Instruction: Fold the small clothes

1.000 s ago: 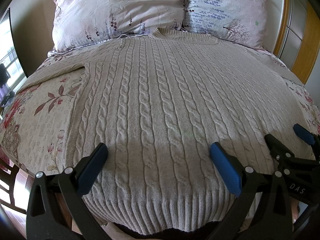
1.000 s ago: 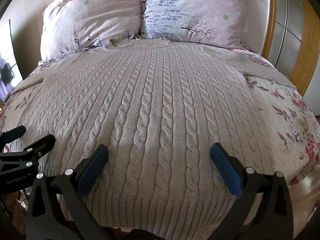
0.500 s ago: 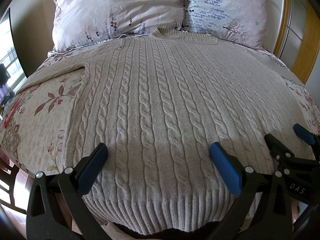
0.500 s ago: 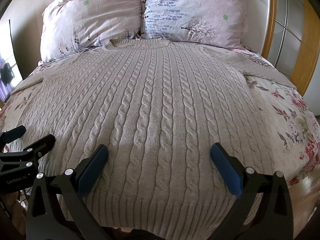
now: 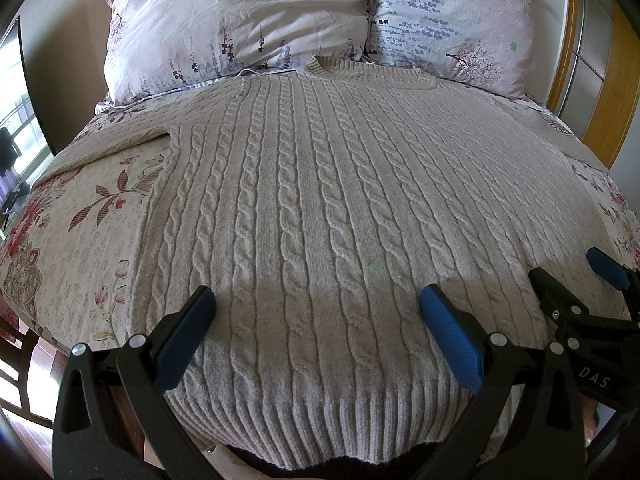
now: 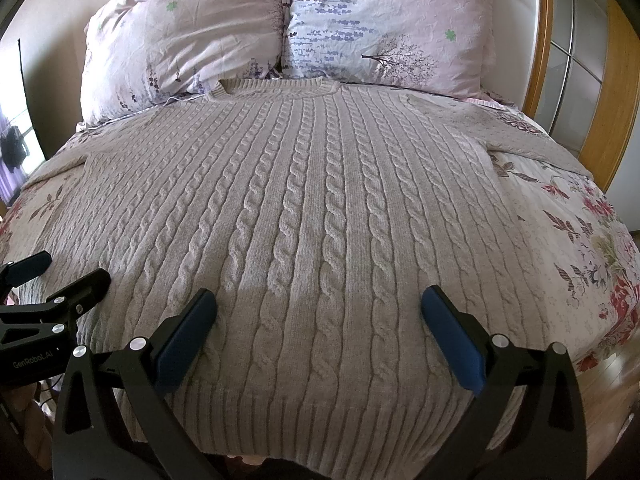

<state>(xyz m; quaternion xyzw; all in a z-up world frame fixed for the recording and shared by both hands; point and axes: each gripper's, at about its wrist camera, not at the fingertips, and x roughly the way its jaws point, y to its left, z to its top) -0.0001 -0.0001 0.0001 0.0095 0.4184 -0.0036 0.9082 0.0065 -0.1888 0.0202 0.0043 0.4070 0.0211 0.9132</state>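
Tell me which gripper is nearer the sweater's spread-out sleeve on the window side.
Left. The left gripper hovers over the hem nearer that sleeve; the right gripper hovers over the hem farther toward the sweater's other side.

Ahead: sweater [image 5: 320,208] flat on the bed [image 5: 92,232], nothing standing on it, you can pass over it | Far end: two pillows [image 6: 280,36] block beyond the collar | Right: wooden headboard frame [image 6: 616,92] limits reach | Near hem: left gripper [image 5: 316,320] and right gripper [image 6: 320,320] side by side, close, mind each other's fingers [image 5: 604,268].
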